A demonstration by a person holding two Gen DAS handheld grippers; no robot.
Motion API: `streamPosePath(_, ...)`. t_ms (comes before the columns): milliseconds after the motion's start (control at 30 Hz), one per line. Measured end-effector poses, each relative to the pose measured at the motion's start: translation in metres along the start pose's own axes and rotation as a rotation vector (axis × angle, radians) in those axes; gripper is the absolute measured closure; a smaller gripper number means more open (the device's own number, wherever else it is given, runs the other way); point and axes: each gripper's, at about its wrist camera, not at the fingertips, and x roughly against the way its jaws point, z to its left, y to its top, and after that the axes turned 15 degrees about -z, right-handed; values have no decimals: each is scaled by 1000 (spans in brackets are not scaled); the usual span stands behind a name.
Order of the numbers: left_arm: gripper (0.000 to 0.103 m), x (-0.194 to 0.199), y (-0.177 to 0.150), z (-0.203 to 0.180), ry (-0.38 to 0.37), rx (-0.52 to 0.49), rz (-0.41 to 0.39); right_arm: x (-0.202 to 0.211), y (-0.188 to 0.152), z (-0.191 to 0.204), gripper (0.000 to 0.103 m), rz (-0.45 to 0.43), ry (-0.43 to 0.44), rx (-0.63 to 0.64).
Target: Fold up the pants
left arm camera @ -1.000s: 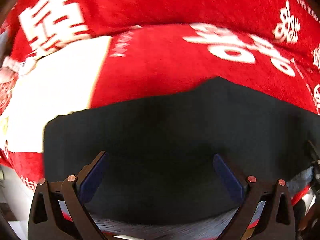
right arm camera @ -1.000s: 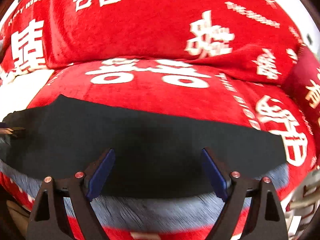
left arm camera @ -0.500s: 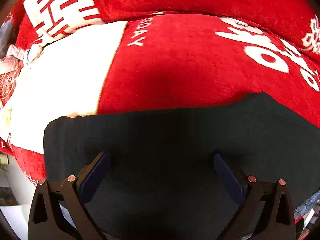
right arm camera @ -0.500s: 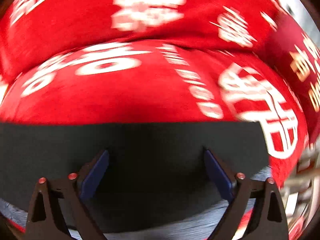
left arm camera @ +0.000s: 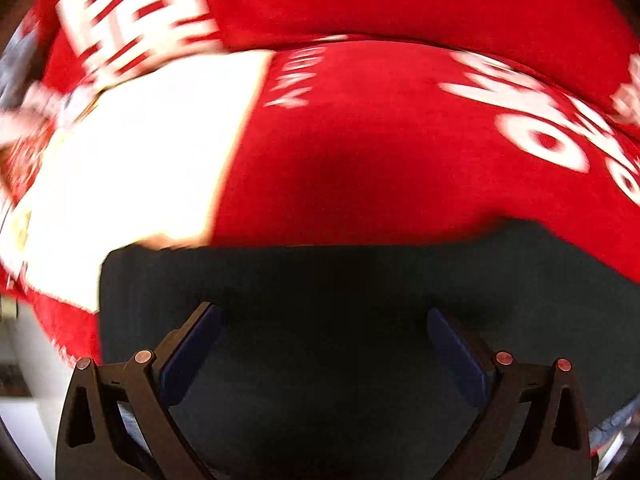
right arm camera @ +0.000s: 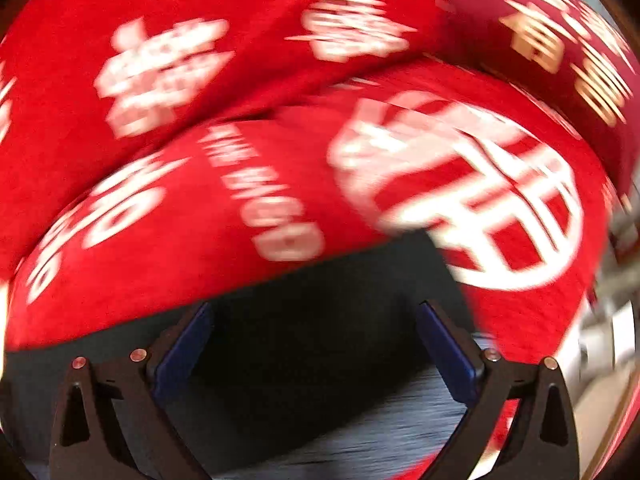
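Dark, near-black pants lie flat on a red seat cover. In the left wrist view they fill the lower half, with their left end near a white patch. My left gripper is open, its jaws wide apart just over the cloth. In the right wrist view the pants show their right end, and a grey-blue inner layer shows at the near edge. My right gripper is open over that right end. Neither holds anything.
The red cover with white characters spans a sofa seat and backrest. A white patch lies at the left. A second dark red cushion sits at the far right. Pale floor shows past the seat's right edge.
Both grippers stayed open. The left one moved in over the left end of the pants. The right one swung right, toward the pants' right end, with strong motion blur.
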Motion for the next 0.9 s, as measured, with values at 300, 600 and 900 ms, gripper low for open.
streamPosePath(300,0,8,1,-4,77,-58,-24,-25,4,-7,1,21,-132,41)
streamPosePath(600,0,47,-61,90,23,33,-133,64,-64,-45,1,-44,96,56)
streamPosePath(900,0,44,-102,150,101,217,-80,65,-90,-33,0,6,53,57)
